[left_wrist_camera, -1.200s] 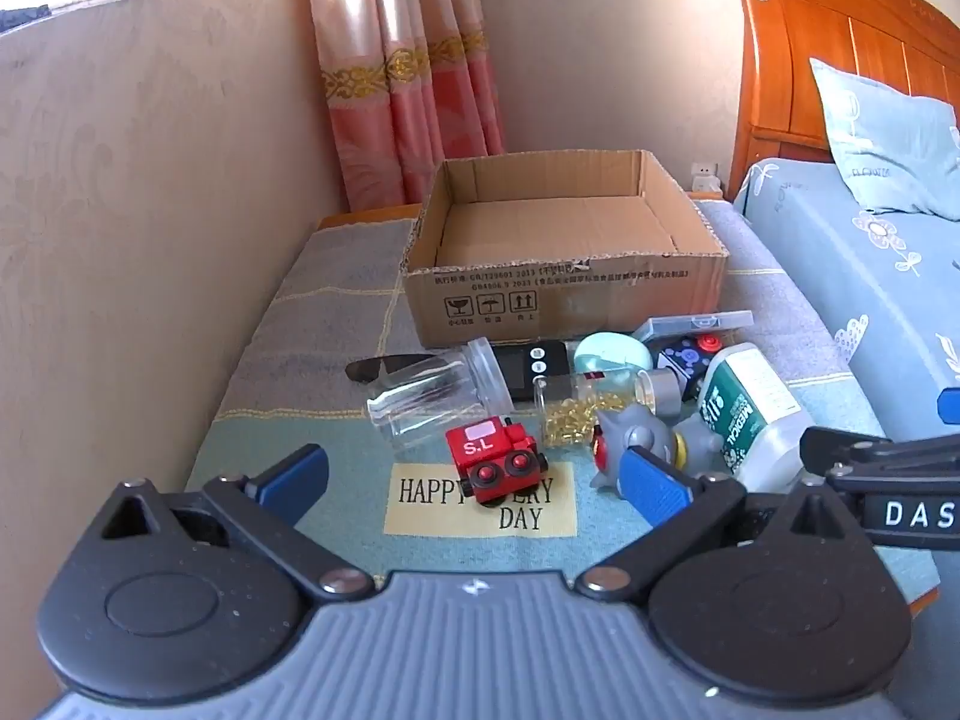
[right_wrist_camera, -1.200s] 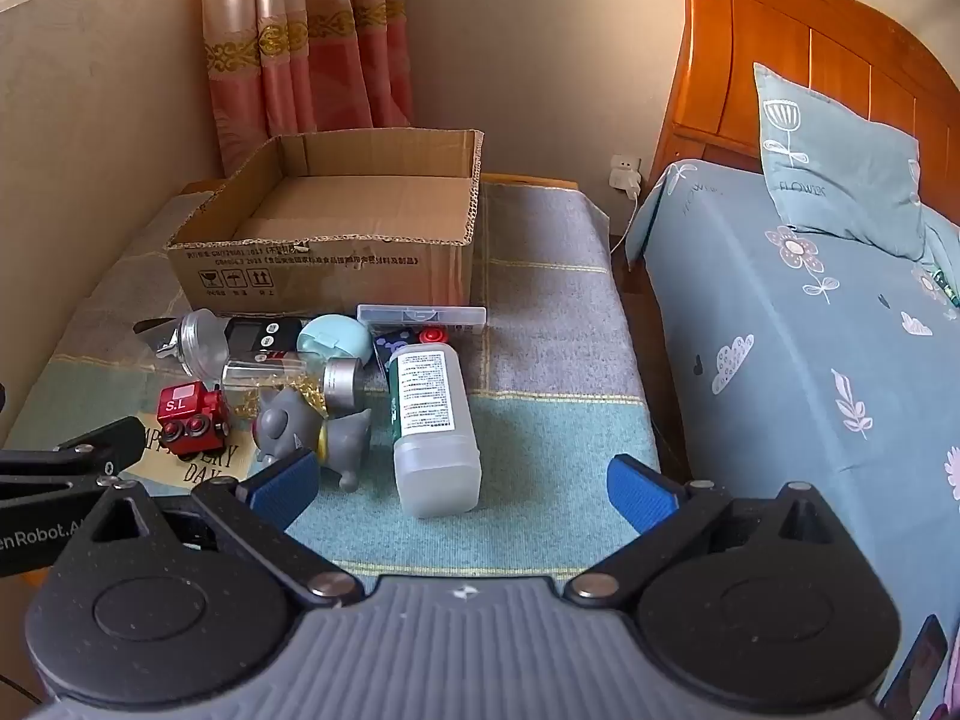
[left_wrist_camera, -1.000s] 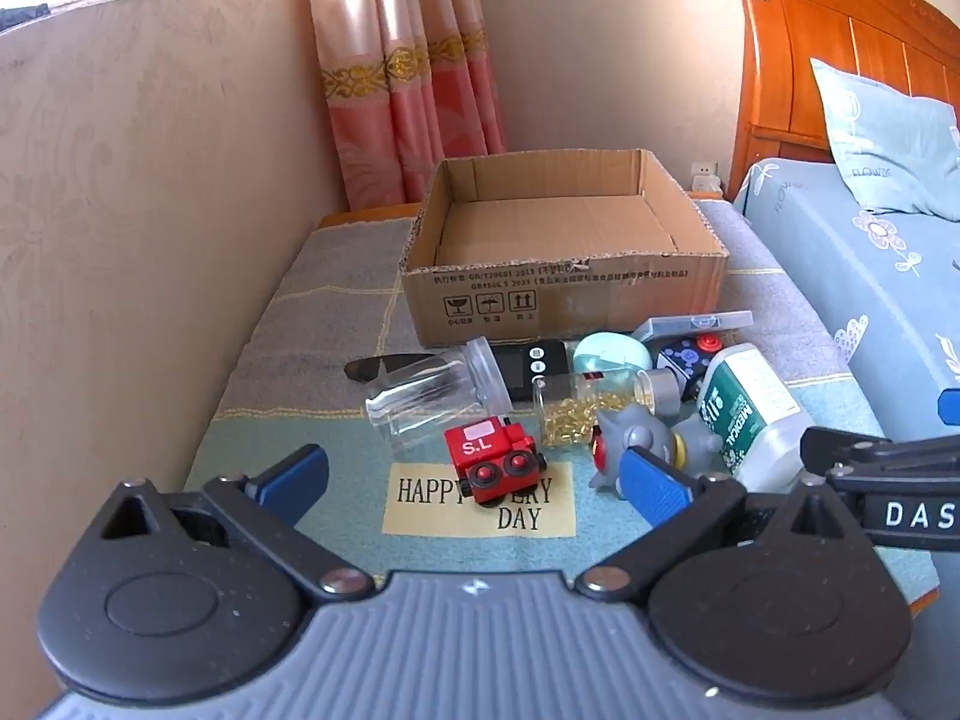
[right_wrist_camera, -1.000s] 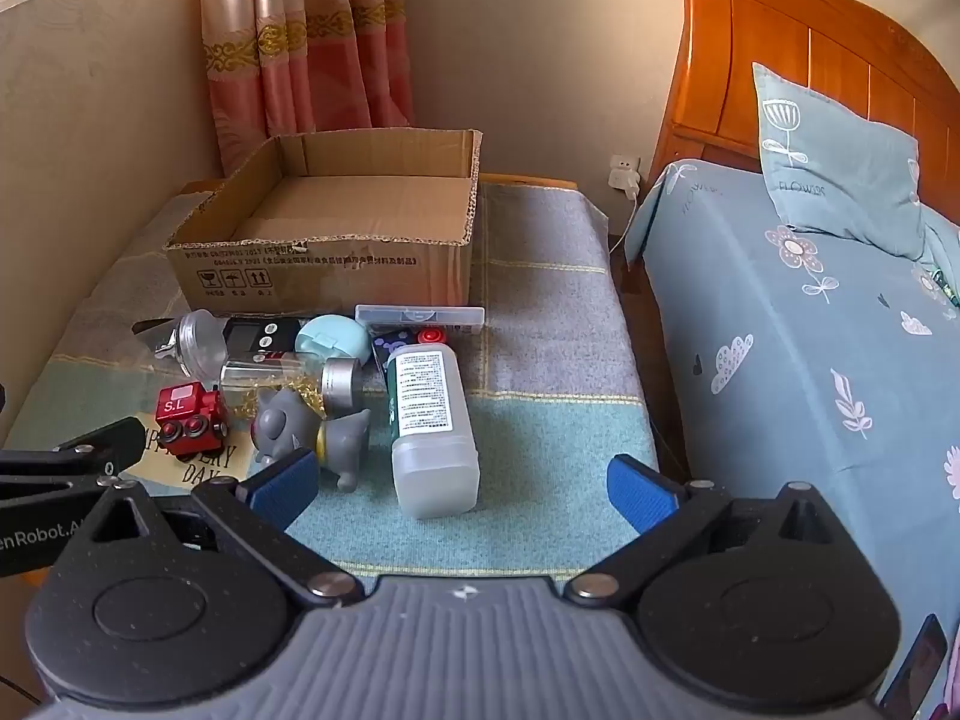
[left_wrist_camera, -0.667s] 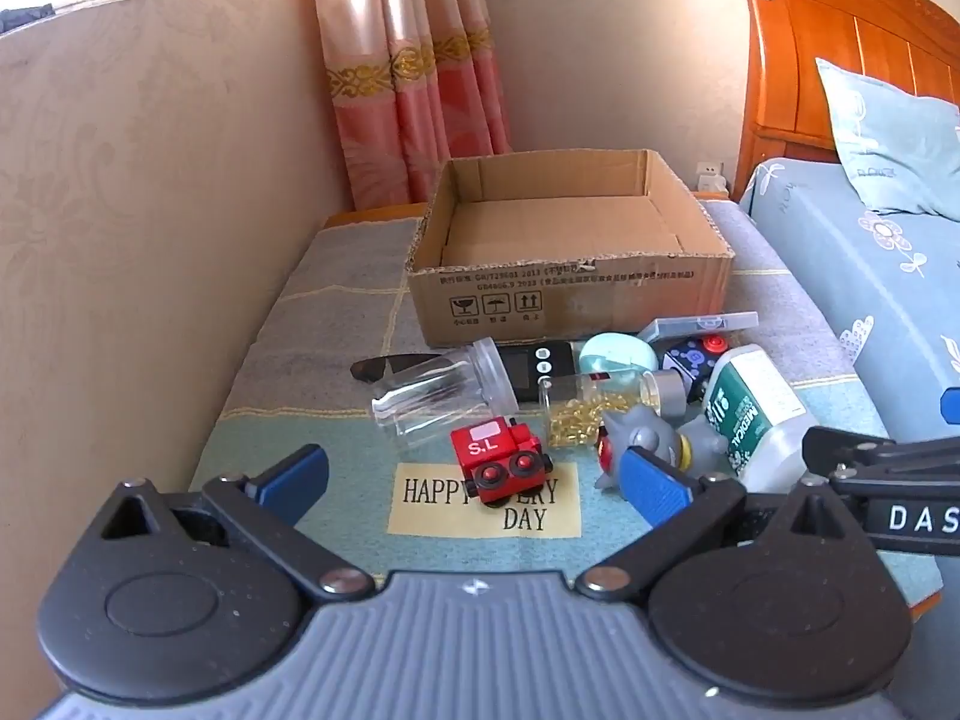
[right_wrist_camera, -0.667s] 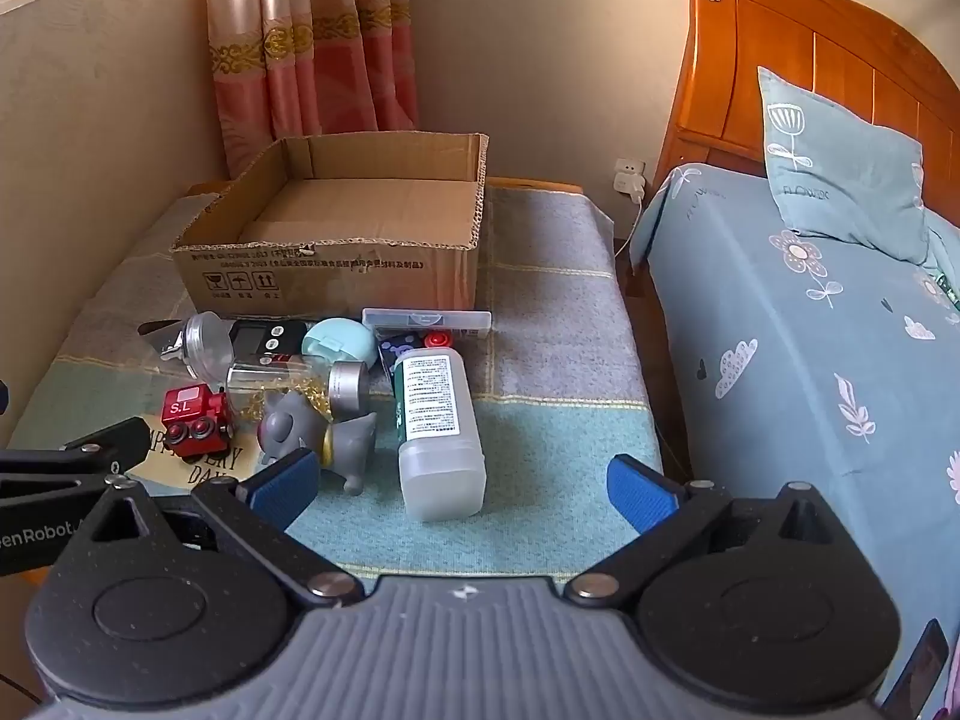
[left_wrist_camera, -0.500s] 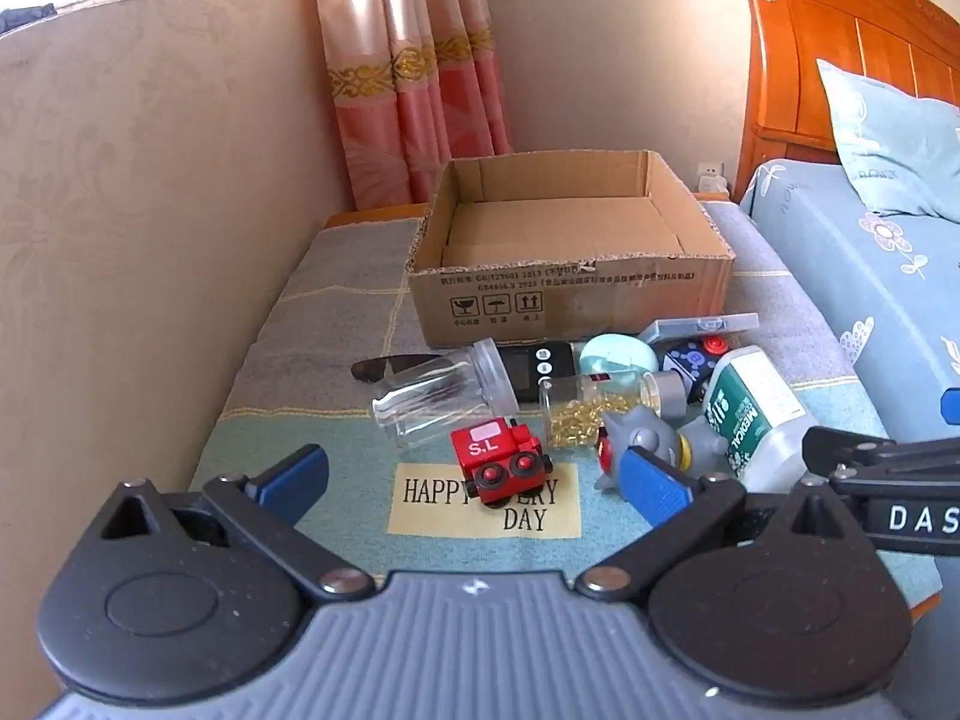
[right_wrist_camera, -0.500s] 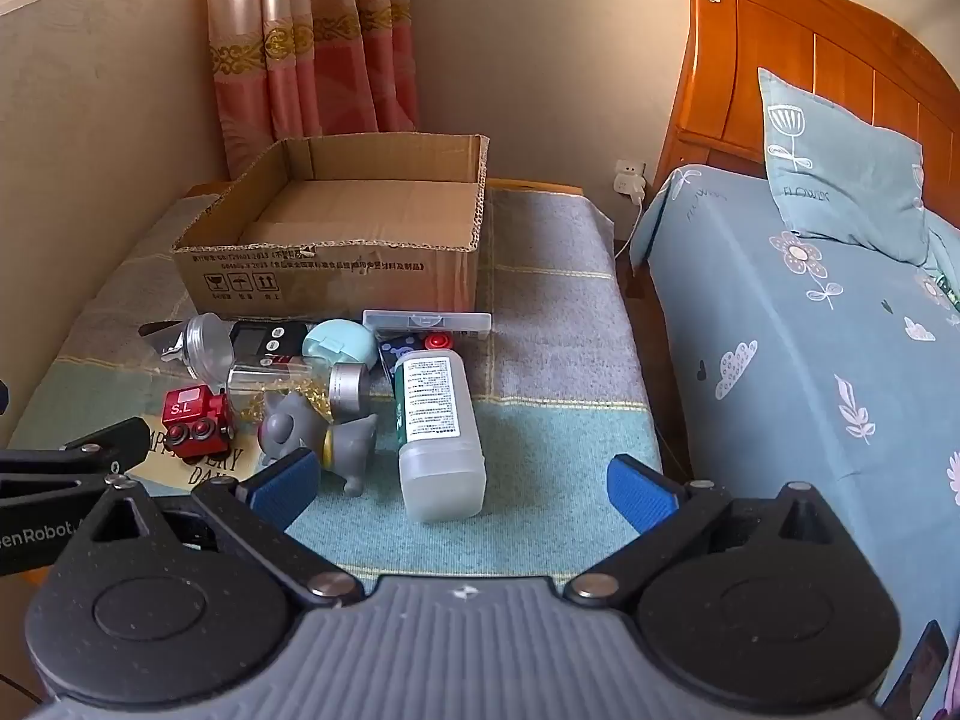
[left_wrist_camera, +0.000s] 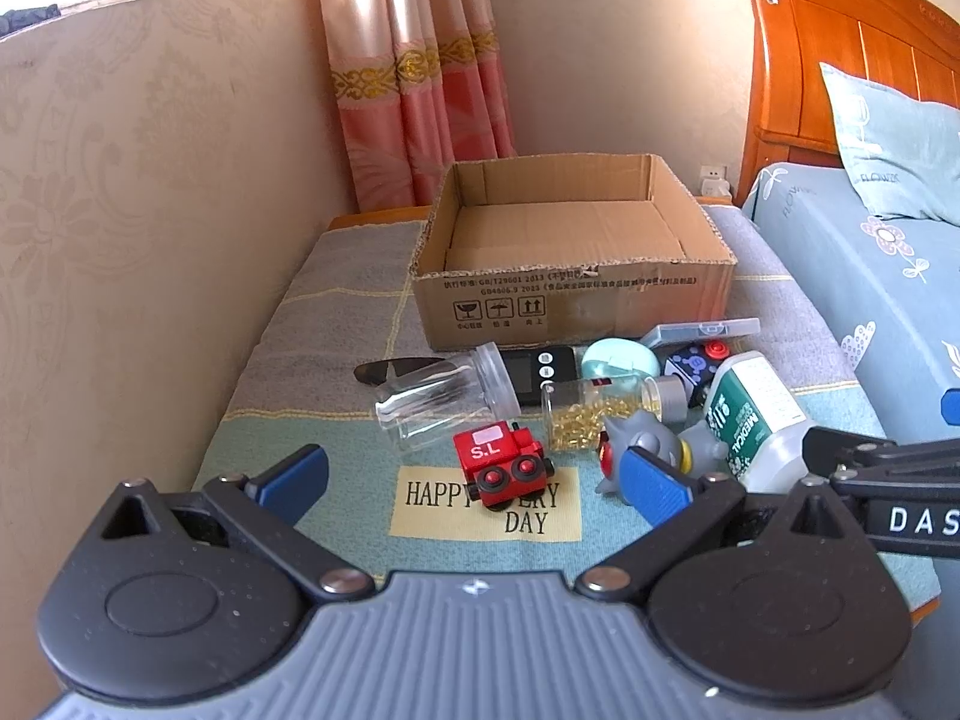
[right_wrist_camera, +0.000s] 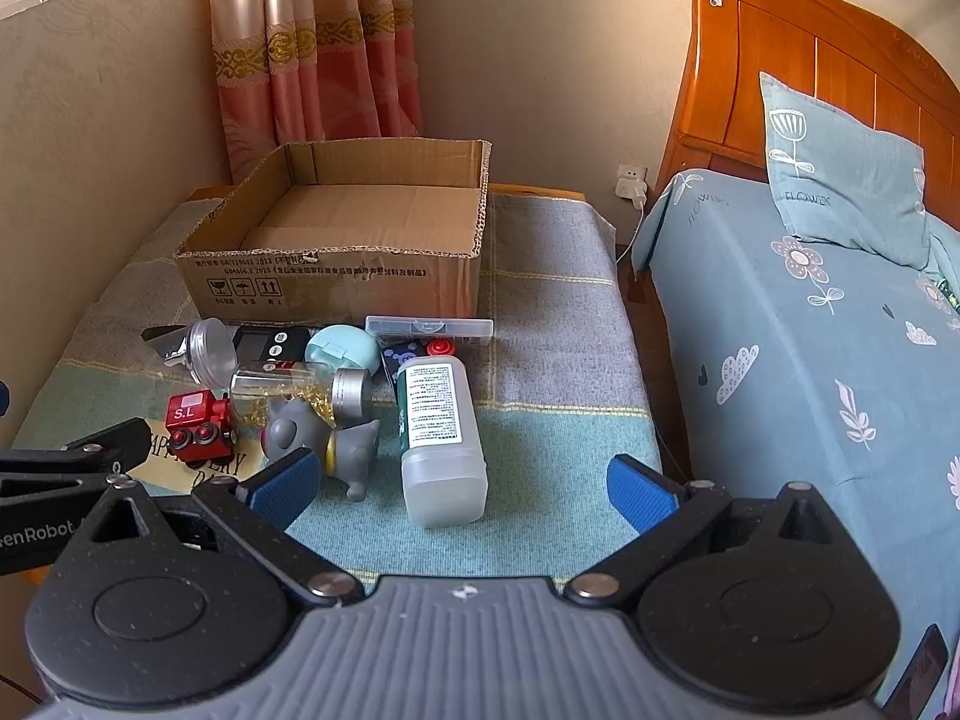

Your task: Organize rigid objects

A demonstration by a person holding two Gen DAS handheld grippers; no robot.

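Toys and bottles lie in a bumpy pile on your soft, woven desk, just in front of the brown cardboard box. Your left hand-held gripper is spread wide over the shiny red toy train. Your right hand-held gripper gapes too, by the smooth white bottle. Only its view shows the bare cloth near the bed.

Left gripper spread wide, 2 blue pads well apart, holding nothing. Right gripper same, jaws wide, empty. Both held level, side by side, pointing forward.
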